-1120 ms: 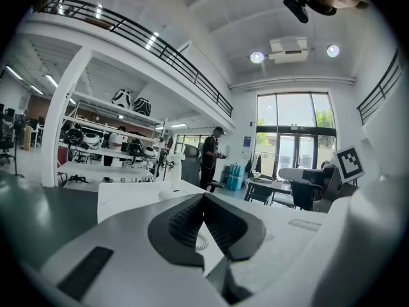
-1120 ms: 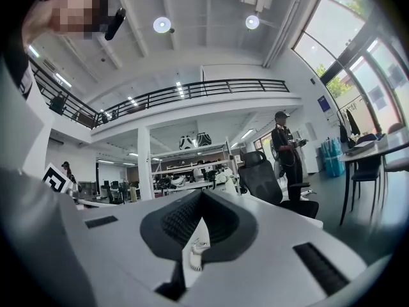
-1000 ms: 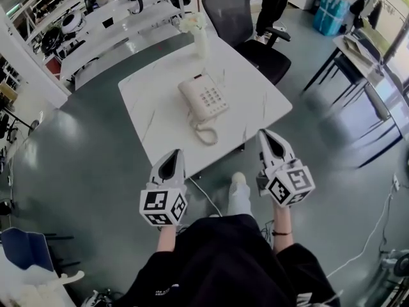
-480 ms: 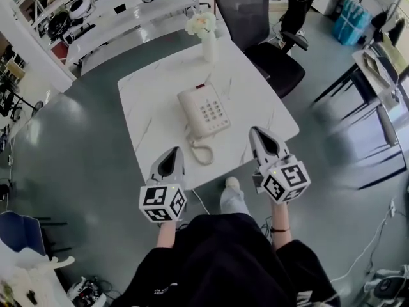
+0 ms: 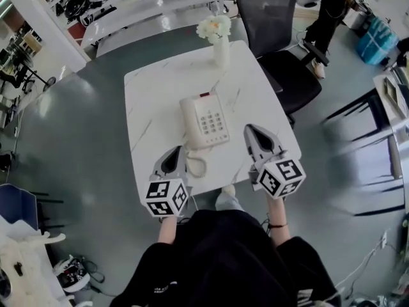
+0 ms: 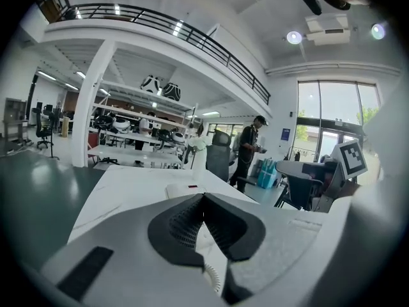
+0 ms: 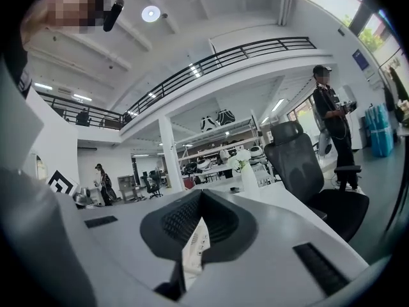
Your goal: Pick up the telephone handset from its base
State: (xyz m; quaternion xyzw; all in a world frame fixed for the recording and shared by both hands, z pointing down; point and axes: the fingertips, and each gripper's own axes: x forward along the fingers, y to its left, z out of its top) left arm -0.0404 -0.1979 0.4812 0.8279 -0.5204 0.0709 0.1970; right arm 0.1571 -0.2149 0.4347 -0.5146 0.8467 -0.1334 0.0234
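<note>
Our left gripper (image 5: 177, 149), jaws together and empty, has come forward over the table's (image 5: 150, 101) near edge, beside the cord (image 5: 195, 166). The handset (image 5: 189, 121) lies on the phone's (image 5: 211, 121) left side (untouched). Our right gripper (image 5: 250, 129), also closed on nothing, has drawn alongside. We judge the handset within reach; the jaws must open first.

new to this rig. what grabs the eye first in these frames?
A cream telephone sits mid-table on the white marbled table, its handset on the base. The left gripper and right gripper hang over the table's near edge on either side of it, jaws together. A vase of pale flowers stands at the far edge, with a black office chair beyond it.
</note>
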